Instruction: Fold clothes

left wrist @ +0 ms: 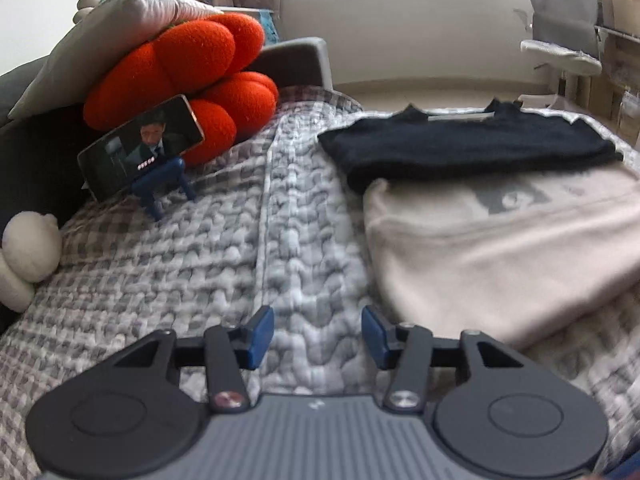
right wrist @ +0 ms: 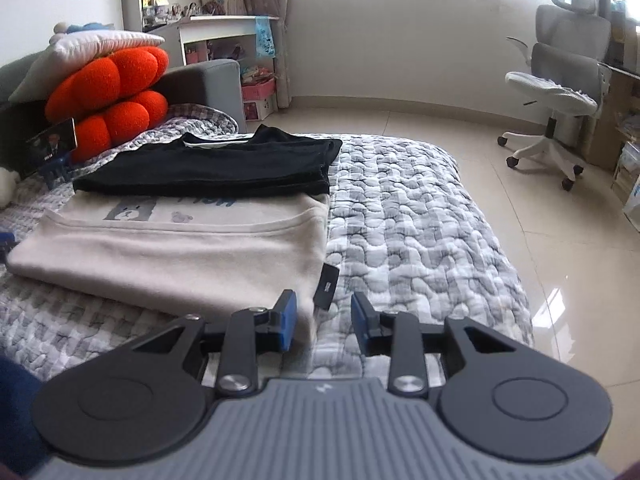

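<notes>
On the left, the left gripper (left wrist: 318, 338) is held low over the quilted bed cover (left wrist: 248, 248), its jaws parted wide with nothing between them. From these jaws the beige garment (left wrist: 500, 252) lies ahead and to the right, its near-left corner the closest part, just beyond the right-hand jaw and not touched by it. Across the far part of the beige garment a black garment (left wrist: 460, 144) is laid, overlapping its upper edge.

Further right, the right gripper (right wrist: 323, 322) is seen at the beige garment's (right wrist: 172, 252) near-right corner. Its jaws are also parted and grip nothing; the left-hand jaw is set over or against the cloth edge, while the right-hand jaw stands over bare bed cover (right wrist: 420, 220). A small black tag (right wrist: 326, 286) hangs at that corner, just ahead of the gap. The black garment (right wrist: 208, 168) lies beyond.

The long axis of the beige garment is judged to run side to side across both views, so each near corner falls to the gripper on its own side, the right being the nearer. Both garments already lie flat as neat rectangles; whether a further fold is due cannot be told.
</notes>
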`<action>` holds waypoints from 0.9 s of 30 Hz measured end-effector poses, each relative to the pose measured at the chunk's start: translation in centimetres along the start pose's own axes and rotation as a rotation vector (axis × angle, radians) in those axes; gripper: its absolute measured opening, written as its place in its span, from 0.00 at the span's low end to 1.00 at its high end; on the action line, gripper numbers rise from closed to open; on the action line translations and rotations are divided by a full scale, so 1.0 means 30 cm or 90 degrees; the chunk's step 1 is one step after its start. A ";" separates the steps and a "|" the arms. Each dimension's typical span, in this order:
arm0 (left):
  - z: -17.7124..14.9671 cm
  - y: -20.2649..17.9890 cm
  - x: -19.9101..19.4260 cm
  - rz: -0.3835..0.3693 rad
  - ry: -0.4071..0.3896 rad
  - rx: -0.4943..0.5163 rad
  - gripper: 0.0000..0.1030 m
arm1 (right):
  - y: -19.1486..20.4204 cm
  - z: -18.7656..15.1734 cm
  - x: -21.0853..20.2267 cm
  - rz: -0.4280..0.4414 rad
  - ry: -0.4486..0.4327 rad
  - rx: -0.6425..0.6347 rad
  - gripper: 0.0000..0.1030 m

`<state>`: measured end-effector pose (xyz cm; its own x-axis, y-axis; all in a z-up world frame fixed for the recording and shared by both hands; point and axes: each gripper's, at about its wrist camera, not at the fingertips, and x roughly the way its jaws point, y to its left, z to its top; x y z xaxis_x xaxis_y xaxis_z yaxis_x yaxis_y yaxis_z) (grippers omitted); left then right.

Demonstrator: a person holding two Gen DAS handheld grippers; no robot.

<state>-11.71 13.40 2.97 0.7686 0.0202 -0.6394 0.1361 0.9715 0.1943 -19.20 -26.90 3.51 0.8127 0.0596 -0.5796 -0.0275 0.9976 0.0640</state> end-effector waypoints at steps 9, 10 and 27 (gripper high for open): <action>0.043 -0.030 -0.109 -0.051 -0.063 -0.050 0.48 | 0.074 0.055 0.006 0.047 -0.021 -0.002 0.33; 0.045 -0.048 -0.109 -0.060 -0.066 -0.044 0.48 | 0.092 0.057 0.017 0.056 -0.017 -0.010 0.33; 0.024 -0.132 -0.057 -0.074 -0.010 0.017 0.49 | 0.286 0.083 0.159 0.151 0.074 -0.105 0.35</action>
<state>-13.11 9.36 3.83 0.7558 -0.0966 -0.6476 0.2414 0.9605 0.1386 -14.10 -18.15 3.32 0.7005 0.2851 -0.6542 -0.3100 0.9473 0.0808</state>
